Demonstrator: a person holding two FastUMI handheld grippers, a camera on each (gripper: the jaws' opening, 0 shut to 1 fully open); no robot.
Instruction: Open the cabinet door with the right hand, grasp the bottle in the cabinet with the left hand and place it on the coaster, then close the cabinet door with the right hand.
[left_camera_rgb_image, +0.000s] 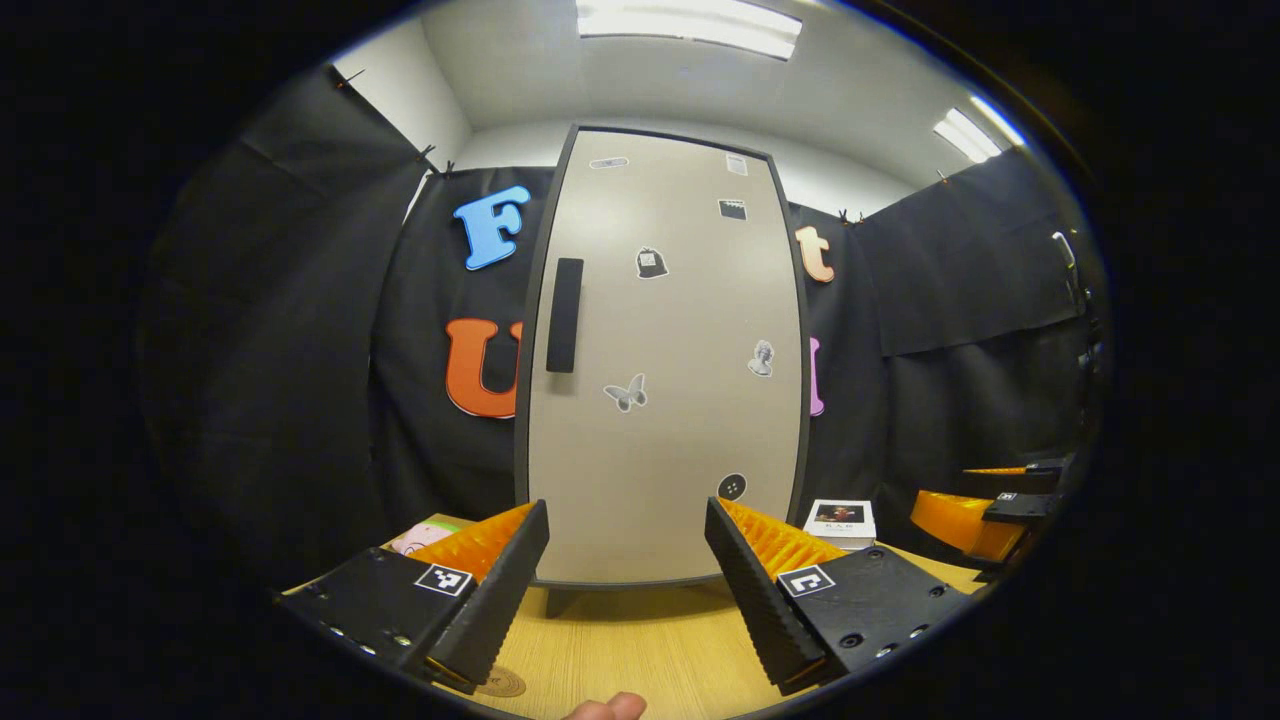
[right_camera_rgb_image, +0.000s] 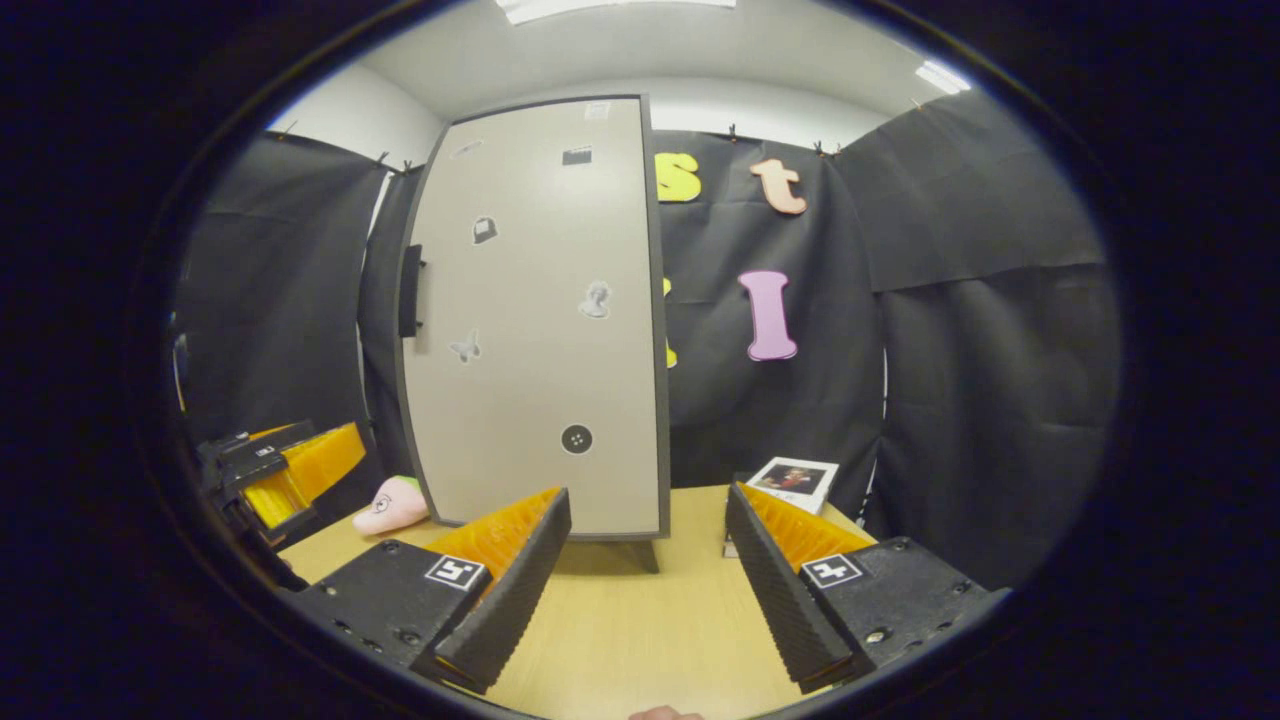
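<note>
Cabinet first: a tall beige cabinet (left_camera_rgb_image: 665, 400) with a dark frame stands upright on the light wooden table (left_camera_rgb_image: 620, 640), its sticker-dotted door shut, so the bottle I take to be inside is hidden and cannot be confirmed. Its black vertical bar handle (left_camera_rgb_image: 565, 315) sits on the door's left edge, untouched. Opening the door looks like the step at hand. The left gripper (left_camera_rgb_image: 627, 585) faces the door with fingers spread wide, holding nothing, likely waiting for access. The right gripper (right_camera_rgb_image: 648, 575) is likewise spread and empty, off to the cabinet's right and well apart from the handle. A round cork-like coaster (left_camera_rgb_image: 500, 684) lies on the table beside the left gripper. A small white box (left_camera_rgb_image: 840, 523) rests right of the cabinet, a pink soft toy (right_camera_rgb_image: 392, 505) left of it.
</note>
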